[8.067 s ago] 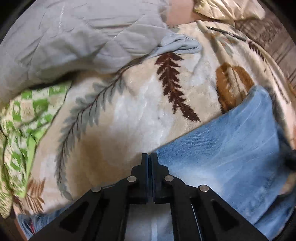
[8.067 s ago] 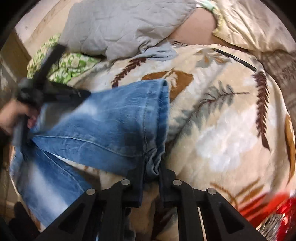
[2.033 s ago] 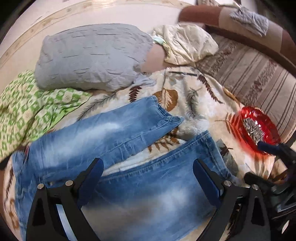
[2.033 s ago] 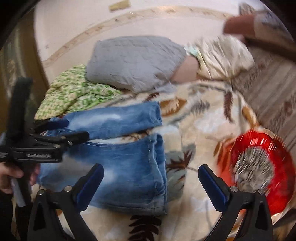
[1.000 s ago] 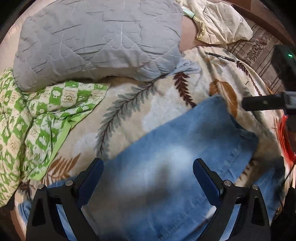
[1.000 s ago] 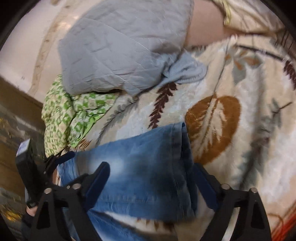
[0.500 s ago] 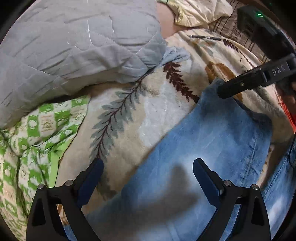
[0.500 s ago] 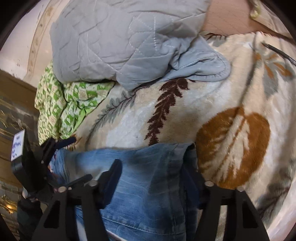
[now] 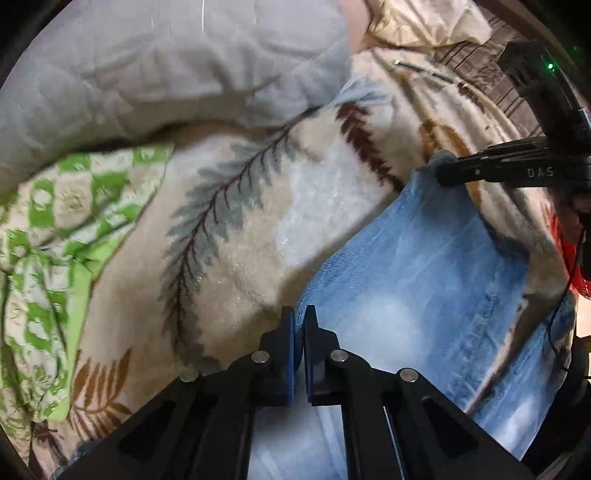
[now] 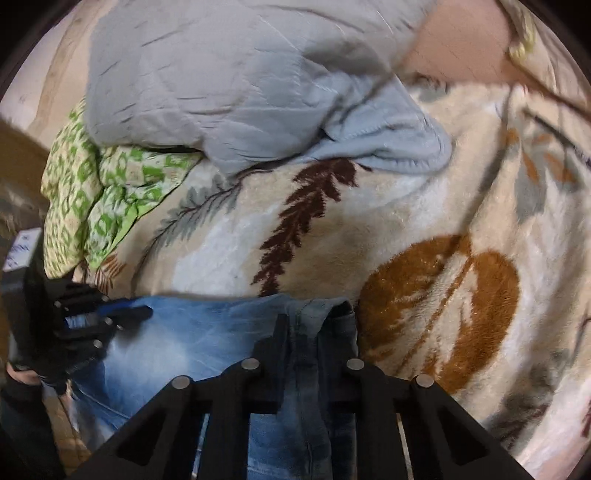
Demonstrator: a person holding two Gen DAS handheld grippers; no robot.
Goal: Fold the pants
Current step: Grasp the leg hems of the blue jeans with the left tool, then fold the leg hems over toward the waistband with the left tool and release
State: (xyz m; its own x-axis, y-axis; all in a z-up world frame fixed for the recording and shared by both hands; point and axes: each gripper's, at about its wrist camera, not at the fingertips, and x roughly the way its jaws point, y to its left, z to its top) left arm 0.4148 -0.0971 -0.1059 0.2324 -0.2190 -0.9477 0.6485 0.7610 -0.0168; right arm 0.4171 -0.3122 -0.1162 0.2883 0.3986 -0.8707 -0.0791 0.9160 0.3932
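Note:
Light blue jeans (image 9: 424, 295) lie on a cream leaf-print blanket (image 9: 236, 236). My left gripper (image 9: 299, 314) is shut on the far edge of one jeans leg, partway along it. My right gripper (image 10: 303, 321) is shut on the hem end of the same leg (image 10: 207, 332), with denim bunched between its fingers. The right gripper also shows in the left wrist view (image 9: 443, 177) at the hem corner. The left gripper shows in the right wrist view (image 10: 144, 314) at the leg's far edge.
A grey quilted pillow (image 10: 236, 74) lies beyond the jeans. A green checked cloth (image 9: 55, 221) is bunched at the left. A cream pillow (image 9: 424, 22) and striped bedding lie at the far right. A red bowl edge (image 9: 576, 266) shows at the right.
Both grippers have come down from open above the jeans and closed on the upper leg: the left on its far edge, the right on its hem end.

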